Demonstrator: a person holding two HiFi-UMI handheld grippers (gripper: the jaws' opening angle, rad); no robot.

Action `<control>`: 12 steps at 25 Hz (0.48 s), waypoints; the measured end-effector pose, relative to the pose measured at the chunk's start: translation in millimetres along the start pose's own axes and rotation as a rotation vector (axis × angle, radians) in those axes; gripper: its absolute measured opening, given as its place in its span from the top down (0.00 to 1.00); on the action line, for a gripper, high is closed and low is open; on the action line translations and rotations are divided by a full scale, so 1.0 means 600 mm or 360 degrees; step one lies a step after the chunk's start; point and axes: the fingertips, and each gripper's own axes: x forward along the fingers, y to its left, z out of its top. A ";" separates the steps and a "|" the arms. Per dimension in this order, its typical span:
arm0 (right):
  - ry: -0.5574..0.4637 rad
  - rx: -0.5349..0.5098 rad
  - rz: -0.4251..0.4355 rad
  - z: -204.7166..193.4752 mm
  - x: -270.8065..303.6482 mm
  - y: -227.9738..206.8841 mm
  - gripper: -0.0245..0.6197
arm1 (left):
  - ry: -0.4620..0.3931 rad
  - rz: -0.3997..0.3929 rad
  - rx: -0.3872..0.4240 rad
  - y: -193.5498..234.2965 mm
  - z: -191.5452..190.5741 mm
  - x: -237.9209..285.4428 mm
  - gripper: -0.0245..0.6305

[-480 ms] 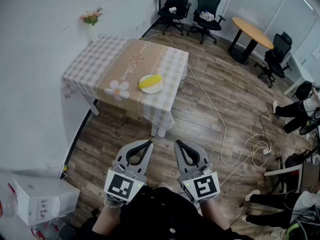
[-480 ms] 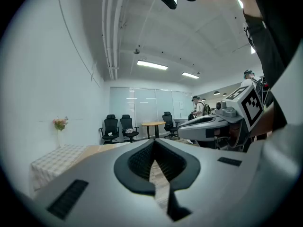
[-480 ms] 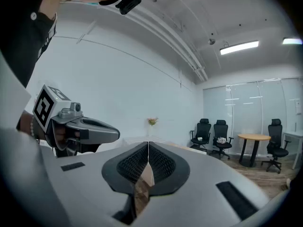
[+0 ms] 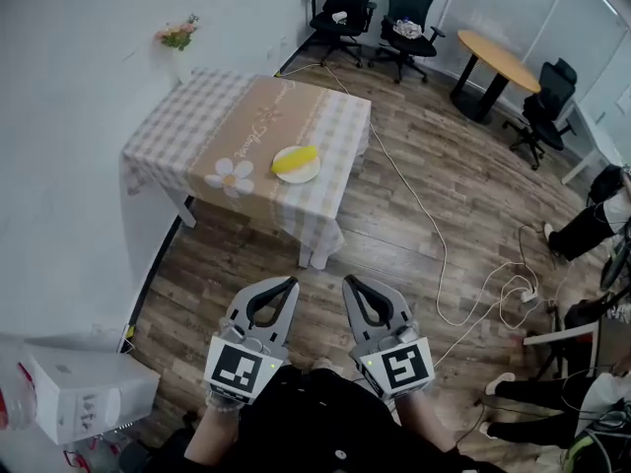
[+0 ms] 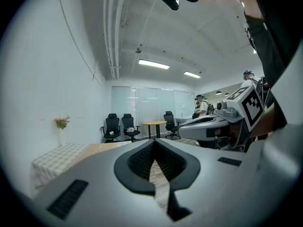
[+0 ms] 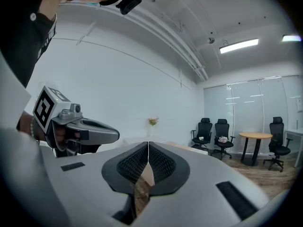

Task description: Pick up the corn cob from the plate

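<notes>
A yellow corn cob (image 4: 295, 159) lies on a white plate (image 4: 308, 174) on a table with a checked and tan cloth (image 4: 246, 126), far ahead of me in the head view. My left gripper (image 4: 293, 283) and right gripper (image 4: 346, 282) are held side by side low in that view, over the wooden floor and well short of the table. Both are shut with nothing between the jaws. The left gripper view shows its closed tips (image 5: 155, 141) with the right gripper (image 5: 180, 126) beside them. The right gripper view shows its closed tips (image 6: 148, 144).
A flower vase (image 4: 178, 37) stands at the table's far corner by the white wall. A white cable (image 4: 434, 235) runs across the floor. Black office chairs (image 4: 350, 3) and a round wooden table (image 4: 498, 62) stand at the back. A white box (image 4: 84, 392) sits at lower left. People sit at the right edge.
Neither gripper nor the corn cob has moved. A seated person at the right edge has shifted their legs.
</notes>
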 end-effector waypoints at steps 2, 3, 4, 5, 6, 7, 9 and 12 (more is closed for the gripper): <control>-0.0021 0.0028 0.0004 0.001 -0.002 -0.007 0.90 | 0.0005 0.0010 0.0001 -0.002 0.000 0.003 0.94; -0.0030 0.0035 -0.0005 0.002 -0.002 -0.013 0.90 | 0.0013 0.0020 -0.0013 -0.004 0.001 0.005 0.94; -0.0035 0.0037 -0.0019 0.004 -0.003 -0.020 0.90 | 0.0027 0.0038 -0.0048 -0.006 0.003 0.007 0.94; -0.0034 0.0034 -0.0024 0.005 -0.005 -0.026 0.90 | 0.0044 0.0058 -0.0093 -0.009 0.006 0.009 0.94; -0.0030 0.0031 -0.0012 0.004 -0.008 -0.028 0.90 | 0.0055 0.0073 -0.0121 -0.012 0.008 0.011 0.94; -0.0025 0.0030 0.0012 0.001 -0.011 -0.029 0.90 | 0.0055 0.0078 -0.0120 -0.015 0.010 0.015 0.94; -0.0022 0.0031 0.0045 -0.002 -0.016 -0.036 0.90 | 0.0050 0.0086 -0.0106 -0.022 0.013 0.023 0.94; -0.0031 0.0030 0.0059 -0.008 -0.022 -0.051 0.90 | 0.0022 0.0080 -0.0029 -0.033 0.011 0.031 0.94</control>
